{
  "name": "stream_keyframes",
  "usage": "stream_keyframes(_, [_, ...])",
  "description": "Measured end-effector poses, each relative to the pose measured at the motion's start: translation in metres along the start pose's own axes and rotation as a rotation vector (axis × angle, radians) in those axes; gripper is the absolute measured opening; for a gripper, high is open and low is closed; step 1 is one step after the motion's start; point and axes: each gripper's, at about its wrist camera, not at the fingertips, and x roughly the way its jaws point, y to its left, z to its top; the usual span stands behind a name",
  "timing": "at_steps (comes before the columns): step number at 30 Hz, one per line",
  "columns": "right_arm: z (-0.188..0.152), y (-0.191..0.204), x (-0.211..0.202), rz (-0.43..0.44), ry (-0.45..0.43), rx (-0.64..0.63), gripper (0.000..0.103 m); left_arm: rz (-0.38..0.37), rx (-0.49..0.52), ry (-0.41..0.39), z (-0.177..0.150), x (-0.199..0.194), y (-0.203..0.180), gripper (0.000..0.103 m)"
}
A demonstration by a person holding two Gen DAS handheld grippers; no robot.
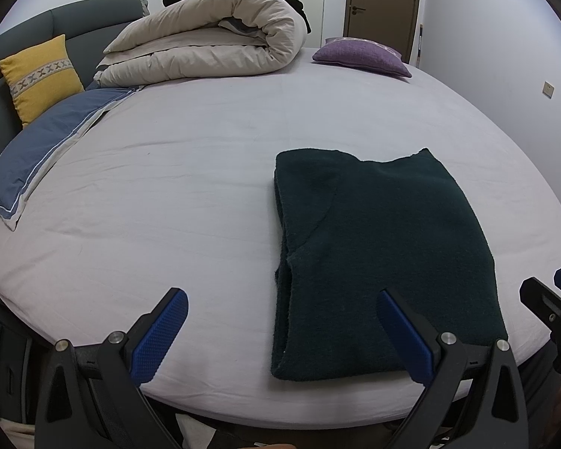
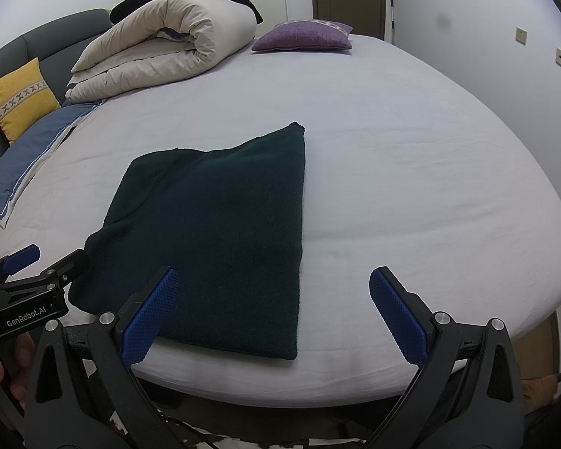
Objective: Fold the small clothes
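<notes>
A dark green knitted garment [image 1: 377,247] lies folded into a rectangle on the pale bed sheet [image 1: 168,194], near the front edge. It also shows in the right wrist view [image 2: 220,232]. My left gripper [image 1: 280,303] is open and empty, just above the front edge, with its right finger over the garment's near part. My right gripper [image 2: 273,280] is open and empty, with its left finger over the garment's near edge. The right gripper shows at the right edge of the left wrist view [image 1: 557,292], and the left gripper at the left of the right wrist view [image 2: 48,262].
A rolled beige duvet [image 1: 213,33] lies at the back of the bed. A purple cushion [image 1: 362,56] sits at the back right. A yellow cushion [image 1: 41,75] and a blue pillow [image 1: 45,149] lie at the left by the grey headboard [image 1: 93,11].
</notes>
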Motion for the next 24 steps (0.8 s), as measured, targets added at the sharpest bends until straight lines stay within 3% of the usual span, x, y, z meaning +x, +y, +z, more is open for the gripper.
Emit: stream_keyframes(24, [-0.0001,-0.0002,0.0032,0.004,0.002,0.002,0.103,0.000,0.001,0.001,-0.0015,-0.0007,0.0017,0.103])
